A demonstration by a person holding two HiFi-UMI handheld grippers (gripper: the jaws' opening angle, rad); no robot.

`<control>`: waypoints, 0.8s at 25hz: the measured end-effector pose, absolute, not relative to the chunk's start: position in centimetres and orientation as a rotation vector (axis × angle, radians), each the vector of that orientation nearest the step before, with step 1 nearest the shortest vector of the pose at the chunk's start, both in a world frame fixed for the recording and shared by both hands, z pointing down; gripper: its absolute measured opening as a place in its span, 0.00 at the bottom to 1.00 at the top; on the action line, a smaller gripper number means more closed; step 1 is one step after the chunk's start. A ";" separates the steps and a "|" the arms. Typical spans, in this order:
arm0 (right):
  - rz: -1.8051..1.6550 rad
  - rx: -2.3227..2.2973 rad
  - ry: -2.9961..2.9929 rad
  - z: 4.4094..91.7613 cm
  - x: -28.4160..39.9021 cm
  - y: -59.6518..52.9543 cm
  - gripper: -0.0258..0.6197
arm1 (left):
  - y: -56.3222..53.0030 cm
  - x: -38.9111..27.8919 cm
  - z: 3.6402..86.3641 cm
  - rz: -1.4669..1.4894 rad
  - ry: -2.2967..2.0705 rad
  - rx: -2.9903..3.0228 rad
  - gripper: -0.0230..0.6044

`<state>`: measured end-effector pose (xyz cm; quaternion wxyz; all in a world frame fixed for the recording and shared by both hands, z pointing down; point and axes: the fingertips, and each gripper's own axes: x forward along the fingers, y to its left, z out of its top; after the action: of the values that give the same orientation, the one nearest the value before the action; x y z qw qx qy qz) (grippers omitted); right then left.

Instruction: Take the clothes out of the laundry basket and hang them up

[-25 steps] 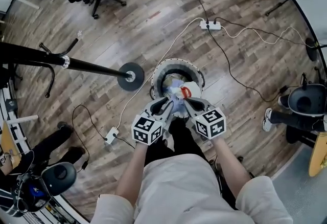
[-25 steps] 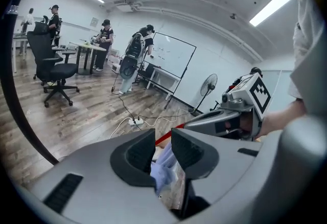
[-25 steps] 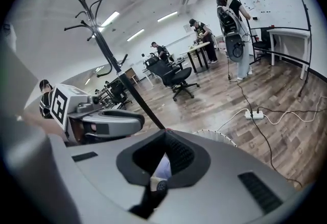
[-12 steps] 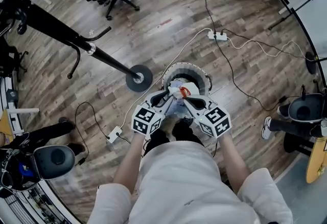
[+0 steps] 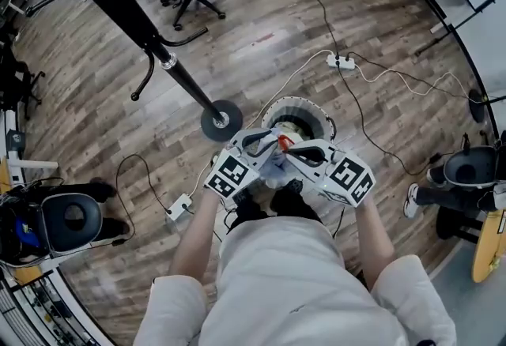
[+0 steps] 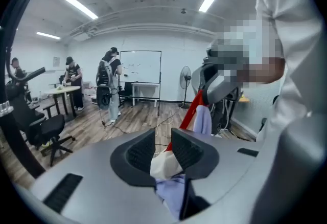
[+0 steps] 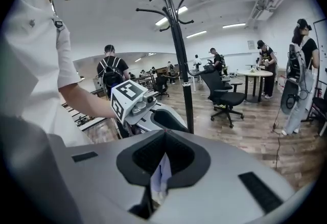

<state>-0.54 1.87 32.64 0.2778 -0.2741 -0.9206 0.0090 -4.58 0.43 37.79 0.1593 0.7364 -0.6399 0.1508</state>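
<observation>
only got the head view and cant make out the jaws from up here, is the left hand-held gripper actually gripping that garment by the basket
Observer: Yes. The left gripper view shows the left hand-held gripper with its pads pressed on a bunched part of the white and lavender cloth garment.
Operator: ok and the right one, gripping or just resting on it
Observer: Gripping. In the right gripper view the right hand-held gripper is shut on a thin lavender fold of the same garment, and the fold hangs down out of the jaws.
</observation>
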 end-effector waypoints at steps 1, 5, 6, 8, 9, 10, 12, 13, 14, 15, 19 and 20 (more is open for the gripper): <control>-0.001 -0.754 -2.468 32.3 -0.6 2.4 0.05 | 0.8 -4.3 37.5 0.445 -1.790 2.151 0.21; -0.067 -0.781 -2.471 31.0 -1.0 4.4 0.05 | 3.1 -3.8 37.2 0.484 -1.663 2.255 0.21; -0.078 -0.784 -2.474 30.7 -1.1 4.8 0.05 | 3.6 -3.8 37.1 0.492 -1.645 2.269 0.22; -0.093 -0.804 -2.476 30.0 -1.2 5.8 0.05 | 4.4 -3.7 37.0 0.518 -1.623 2.289 0.23; -0.100 -0.816 -2.476 29.7 -1.2 6.4 0.05 | 4.6 -3.7 37.1 0.545 -1.615 2.298 0.23; -0.105 -0.827 -2.475 29.4 -1.2 6.9 0.05 | 4.9 -3.5 37.2 0.581 -1.606 2.307 0.23; -0.114 -0.844 -2.470 29.0 -1.1 7.7 0.05 | 5.2 -3.0 37.1 0.653 -1.586 2.332 0.23; -0.117 -0.851 -2.466 28.8 -1.2 8.0 0.05 | 5.3 -2.7 37.0 0.679 -1.576 2.349 0.23; -0.122 -0.857 -2.462 28.7 -1.2 8.4 0.05 | 5.4 -2.5 36.8 0.698 -1.567 2.365 0.23; -0.132 -0.862 -2.459 28.6 -1.3 8.6 0.05 | 5.5 -2.3 36.7 0.711 -1.561 2.378 0.23; -0.156 -0.873 -2.460 28.0 -1.7 9.9 0.05 | 6.3 -2.5 36.2 0.722 -1.578 2.399 0.18; -0.156 -0.874 -2.462 27.8 -1.9 10.2 0.05 | 6.5 -2.7 36.1 0.718 -1.590 2.398 0.16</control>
<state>-1.89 10.16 27.82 0.2592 -0.3225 -0.9086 -0.0577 -2.68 6.52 36.12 0.0879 0.8055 -0.5342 0.2411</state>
